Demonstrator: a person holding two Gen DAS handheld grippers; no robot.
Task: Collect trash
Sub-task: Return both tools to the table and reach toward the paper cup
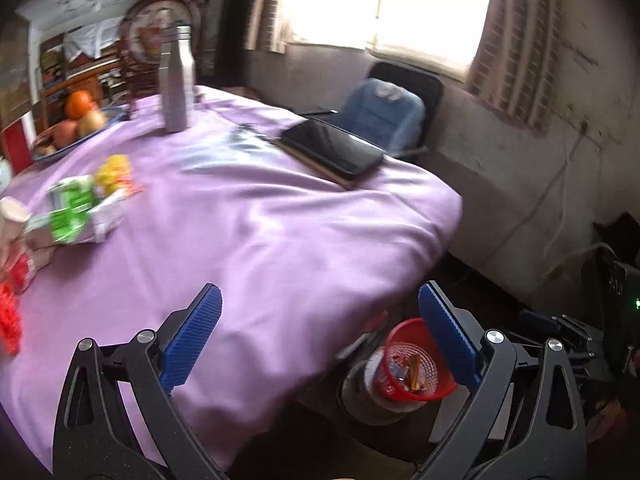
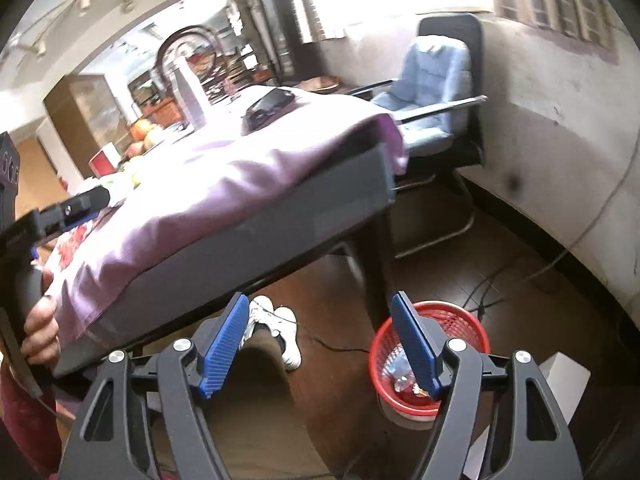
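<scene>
Left wrist view is showing the left gripper [image 1: 320, 336] with its blue ribbed jaws standing wide and nothing between them, hanging over the edge of the table under a lilac cloth [image 1: 260, 220]. The trash is lying in two places: some wrappers are already sitting in the red mesh plastic bin [image 1: 404, 376] on the floor beside the table, and more is waiting on the far left of the cloth, namely a crumpled green and white packet [image 1: 72, 212], a yellow crinkled wrapper [image 1: 116, 174] and red scraps [image 1: 10, 316]. In the right wrist view the right gripper [image 2: 318, 344] is also standing open and empty, above the floor, with the same bin [image 2: 464, 320] just behind its right jaw. I judge that the step in hand is going back for the next piece. To do it well, the nearer gripper should be reaching for the green packet, closing across its flattest part and lifting it clear, while keeping away from the steel water bottle [image 1: 178, 80], the blue fruit bowl [image 1: 108, 120] and the black tablet [image 1: 332, 148]. Printing on the packets is too blurred to read, and I am finding no legible brand elsewhere.
</scene>
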